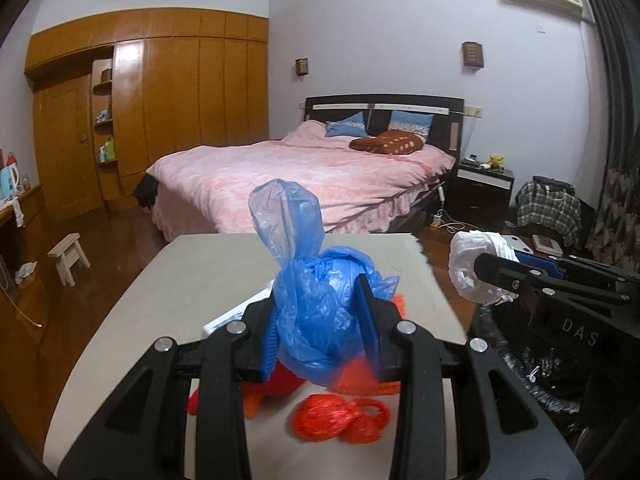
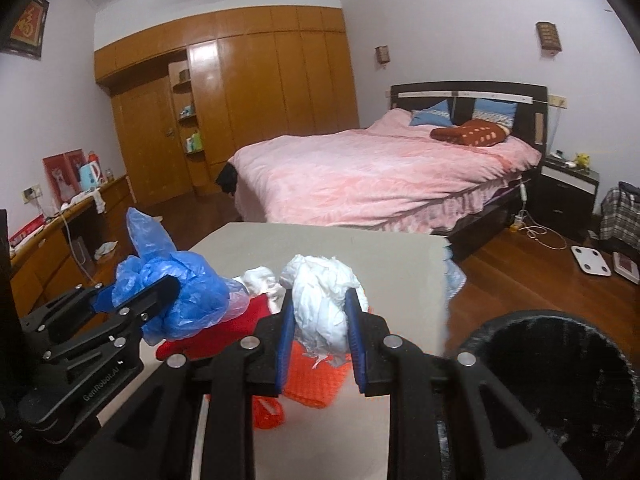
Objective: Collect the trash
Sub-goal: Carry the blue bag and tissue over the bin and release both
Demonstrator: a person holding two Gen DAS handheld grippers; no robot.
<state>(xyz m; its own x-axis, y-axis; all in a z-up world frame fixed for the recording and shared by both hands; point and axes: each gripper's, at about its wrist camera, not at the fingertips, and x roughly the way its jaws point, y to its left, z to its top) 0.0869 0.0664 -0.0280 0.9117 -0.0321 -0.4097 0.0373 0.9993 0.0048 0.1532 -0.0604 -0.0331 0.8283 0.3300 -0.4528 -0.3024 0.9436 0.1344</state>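
You see thin crinkled blue plastic bag (image 1: pixel 316 304), crumpled white paper wad (image 2: pixel 322 304), matt grey surface (image 1: pixel 132 316), glossy wood floor (image 2: pixel 520 280), glossy wooden wardrobe (image 1: pixel 180 92), orange mesh netting (image 1: pixel 340 420).

A bedroom. A bed (image 1: pixel 304 172) with a pink quilt fills the centre, blue pillows (image 1: pixel 346 128) at its dark headboard. A tall wooden wardrobe (image 1: pixel 160 100) stands at upper left, a small white stool (image 1: pixel 68 256) at lower left, a black nightstand (image 1: pixel 484 188) at right.

Dim, soft indoor light; fisheye-bent edges, dark vignetted corners, slight blur.
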